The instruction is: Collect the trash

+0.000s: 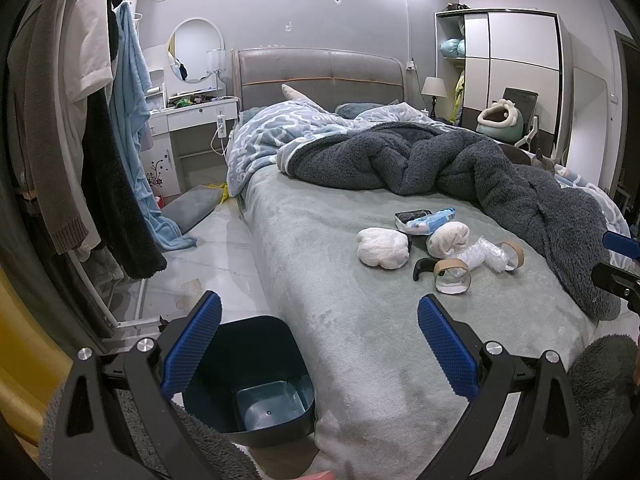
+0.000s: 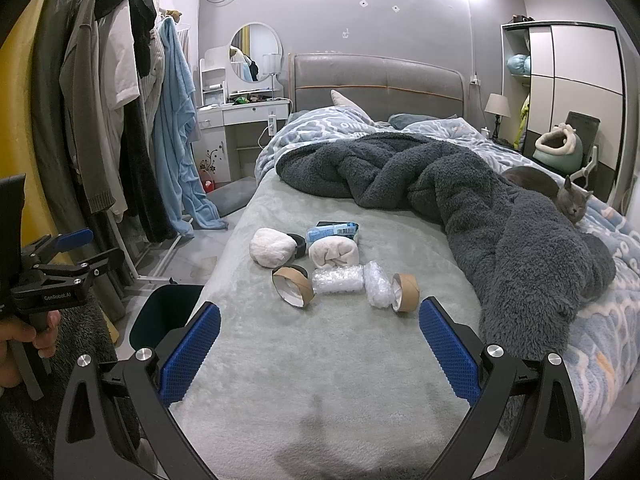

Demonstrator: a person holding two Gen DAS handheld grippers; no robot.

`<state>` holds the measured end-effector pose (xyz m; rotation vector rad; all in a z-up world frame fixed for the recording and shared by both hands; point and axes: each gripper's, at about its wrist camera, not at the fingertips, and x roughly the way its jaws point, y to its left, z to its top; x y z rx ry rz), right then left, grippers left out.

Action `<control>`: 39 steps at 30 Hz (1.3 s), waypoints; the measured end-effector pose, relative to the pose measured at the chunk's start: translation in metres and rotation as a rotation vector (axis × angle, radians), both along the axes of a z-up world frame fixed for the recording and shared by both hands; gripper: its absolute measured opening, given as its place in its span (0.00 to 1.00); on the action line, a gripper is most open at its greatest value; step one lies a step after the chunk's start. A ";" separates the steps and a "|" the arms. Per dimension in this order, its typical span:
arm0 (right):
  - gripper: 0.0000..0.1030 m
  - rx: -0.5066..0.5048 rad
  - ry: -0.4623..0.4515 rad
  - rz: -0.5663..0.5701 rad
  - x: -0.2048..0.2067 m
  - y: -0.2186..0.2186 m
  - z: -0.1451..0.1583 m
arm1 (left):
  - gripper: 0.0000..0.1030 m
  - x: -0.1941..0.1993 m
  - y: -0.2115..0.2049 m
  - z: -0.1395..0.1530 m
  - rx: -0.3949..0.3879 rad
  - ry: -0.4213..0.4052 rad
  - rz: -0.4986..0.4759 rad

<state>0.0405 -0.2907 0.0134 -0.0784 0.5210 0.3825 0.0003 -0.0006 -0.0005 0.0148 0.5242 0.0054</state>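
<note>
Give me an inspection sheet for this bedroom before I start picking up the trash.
Surface: bed sheet, grey-green, bare near the grippers.
Job's things: two cardboard tape rings, bubble wrap, white wads, blue packet clustered mid-bed; dark bin on floor beside the bed.
Clutter: dark fleece blanket; grey cat lying on it.
Grippers: left gripper and right gripper open, holding nothing.
Cables: white cord hanging off the dresser.
Surroundings: clothes rack, wardrobe.

L gripper (image 1: 319, 346) & R gripper (image 2: 320, 350) wide apart, holding nothing.
</note>
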 end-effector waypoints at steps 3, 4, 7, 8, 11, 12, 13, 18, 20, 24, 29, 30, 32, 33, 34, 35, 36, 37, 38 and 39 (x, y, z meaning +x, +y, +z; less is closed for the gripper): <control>0.97 -0.001 0.000 0.000 0.000 0.000 0.000 | 0.97 0.000 0.000 0.000 0.000 0.000 0.001; 0.97 -0.001 0.000 0.000 0.000 0.000 0.000 | 0.97 0.000 0.000 0.000 0.000 0.000 0.001; 0.97 -0.001 0.000 0.000 0.000 0.000 -0.001 | 0.97 0.000 0.000 0.000 0.000 0.001 0.000; 0.97 -0.001 0.000 0.000 0.000 0.000 -0.001 | 0.97 0.000 0.000 0.000 0.000 0.001 0.000; 0.97 -0.002 0.001 0.001 0.000 0.000 -0.001 | 0.97 0.000 0.000 0.000 0.001 0.001 0.000; 0.97 -0.002 0.001 0.001 0.000 0.000 -0.001 | 0.97 0.000 0.000 0.000 0.000 0.001 0.001; 0.97 -0.002 0.001 0.001 -0.001 0.000 -0.001 | 0.97 0.000 0.000 0.000 0.000 0.001 0.000; 0.97 -0.002 0.001 0.000 0.000 0.000 -0.001 | 0.97 0.000 0.000 0.000 0.001 0.001 0.000; 0.97 -0.002 0.002 0.000 0.000 0.000 -0.001 | 0.97 0.000 0.000 0.000 0.001 0.001 0.000; 0.97 -0.003 0.002 0.000 0.000 0.000 -0.001 | 0.97 0.000 0.000 0.000 0.001 0.002 0.001; 0.97 -0.003 0.002 0.000 0.000 0.001 -0.001 | 0.97 0.000 0.000 0.000 0.002 0.002 0.000; 0.97 -0.003 0.002 0.001 0.000 0.001 -0.001 | 0.97 0.000 0.000 0.000 0.001 0.002 0.000; 0.97 -0.003 0.003 0.000 0.000 0.001 -0.001 | 0.97 0.000 0.000 0.000 0.001 0.003 0.001; 0.97 -0.002 0.002 0.000 0.000 0.001 -0.001 | 0.97 0.000 0.000 0.000 0.002 0.003 0.001; 0.97 -0.002 0.002 0.000 0.000 0.000 -0.001 | 0.97 0.000 0.000 0.000 0.002 0.003 0.001; 0.97 -0.002 0.003 0.000 0.000 0.000 -0.002 | 0.97 0.000 0.000 0.000 0.002 0.004 0.001; 0.97 -0.003 0.004 0.000 0.000 0.000 -0.002 | 0.97 0.000 0.000 0.000 0.003 0.004 0.001; 0.97 -0.004 0.005 0.001 0.000 0.000 -0.002 | 0.97 0.000 0.000 0.000 0.004 0.004 0.001; 0.97 -0.007 0.008 0.001 0.001 0.000 -0.002 | 0.97 0.000 0.000 0.000 0.005 0.003 0.000; 0.97 -0.012 0.014 0.001 0.001 0.000 -0.003 | 0.97 0.000 0.000 0.000 0.006 0.002 0.000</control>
